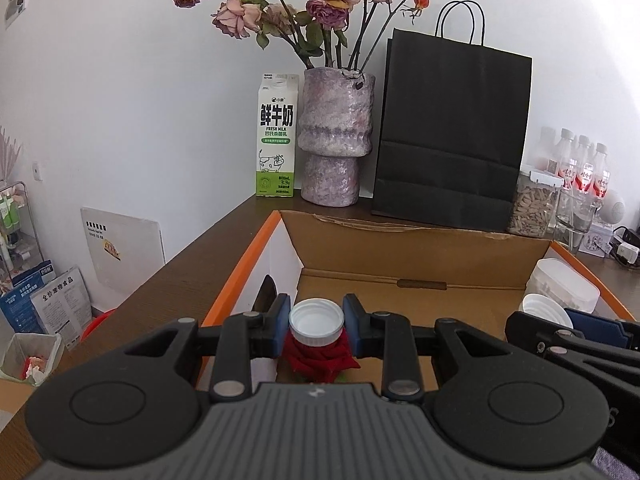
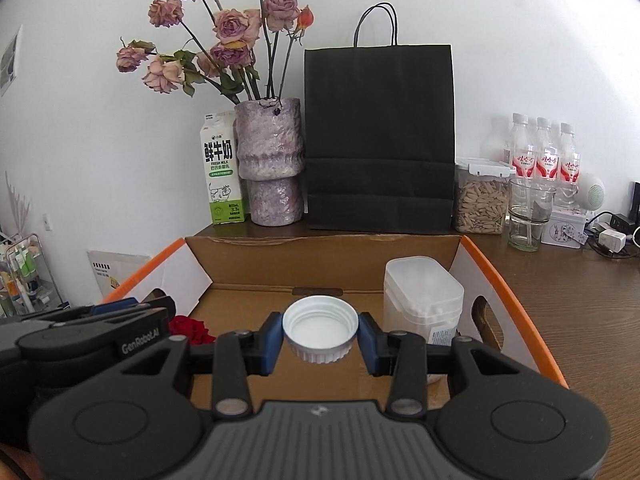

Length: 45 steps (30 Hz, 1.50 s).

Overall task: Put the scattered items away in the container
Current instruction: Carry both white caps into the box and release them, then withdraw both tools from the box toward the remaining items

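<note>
My left gripper (image 1: 317,322) is shut on a small white bottle cap (image 1: 316,320), held over the near left part of the open cardboard box (image 1: 400,248). A red fabric rose (image 1: 320,360) lies in the box right under that cap. My right gripper (image 2: 320,334) is shut on a larger white bottle cap (image 2: 320,330), open side up, over the box (image 2: 320,256). A translucent white plastic container (image 2: 422,298) stands in the box's right side, just beyond the right fingers. Each gripper shows at the edge of the other's view.
Behind the box stand a milk carton (image 1: 276,136), a purple vase of dried roses (image 1: 336,136), a black paper bag (image 1: 452,132), a jar of seeds (image 2: 482,200), a glass (image 2: 530,216) and water bottles (image 2: 546,152). Brown tabletop (image 2: 580,300) lies right of the box.
</note>
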### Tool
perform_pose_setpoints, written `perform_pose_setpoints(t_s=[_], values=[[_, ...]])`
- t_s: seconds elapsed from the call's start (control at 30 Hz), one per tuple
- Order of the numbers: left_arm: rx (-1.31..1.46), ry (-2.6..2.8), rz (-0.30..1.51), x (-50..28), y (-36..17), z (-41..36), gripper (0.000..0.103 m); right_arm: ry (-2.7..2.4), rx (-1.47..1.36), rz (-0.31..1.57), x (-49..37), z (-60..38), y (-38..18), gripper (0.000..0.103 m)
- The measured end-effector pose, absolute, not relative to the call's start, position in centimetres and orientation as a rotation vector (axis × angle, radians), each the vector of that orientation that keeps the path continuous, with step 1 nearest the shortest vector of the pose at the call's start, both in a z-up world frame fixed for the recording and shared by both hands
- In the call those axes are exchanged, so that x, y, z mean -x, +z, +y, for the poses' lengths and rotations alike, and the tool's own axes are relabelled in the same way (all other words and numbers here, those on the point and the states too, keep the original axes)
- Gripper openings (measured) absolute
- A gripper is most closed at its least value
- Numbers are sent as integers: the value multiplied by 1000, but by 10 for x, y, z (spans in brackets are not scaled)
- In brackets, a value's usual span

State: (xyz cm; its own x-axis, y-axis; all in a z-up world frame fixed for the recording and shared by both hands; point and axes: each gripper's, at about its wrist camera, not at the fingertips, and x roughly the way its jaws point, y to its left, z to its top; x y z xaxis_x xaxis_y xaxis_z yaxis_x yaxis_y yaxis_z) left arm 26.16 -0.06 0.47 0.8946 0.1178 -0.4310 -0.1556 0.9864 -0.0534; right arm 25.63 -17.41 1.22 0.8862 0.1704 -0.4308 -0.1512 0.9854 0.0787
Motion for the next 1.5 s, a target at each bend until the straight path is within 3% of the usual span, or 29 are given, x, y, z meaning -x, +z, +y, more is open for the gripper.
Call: perform_pose_setpoints(t_s=[0.07,0.1,0.17,0.23,0.27,0.33,1.5], values=[[83,142,436,-261,5,-1,30,169,-49,452,-256,-175,13,39],[77,143,431,-260,6,-2,39,169,-56,452,-256,-176,13,40],[66,169,407,-256,8,-4,81,164,-66,453,-254,-178,15,59],[55,217,368,-252,13,-2,101,126,-72,439,-250,-182,18,81],[67,224,344,-250,17,1,103,109,-80,426,-247,-185,20,87],[94,218,309,-244,22,4,103,107,-105,397,-243,-191,26,103],[115,167,258,-224,41,2,103,148,-104,348,-216,-197,53,103]])
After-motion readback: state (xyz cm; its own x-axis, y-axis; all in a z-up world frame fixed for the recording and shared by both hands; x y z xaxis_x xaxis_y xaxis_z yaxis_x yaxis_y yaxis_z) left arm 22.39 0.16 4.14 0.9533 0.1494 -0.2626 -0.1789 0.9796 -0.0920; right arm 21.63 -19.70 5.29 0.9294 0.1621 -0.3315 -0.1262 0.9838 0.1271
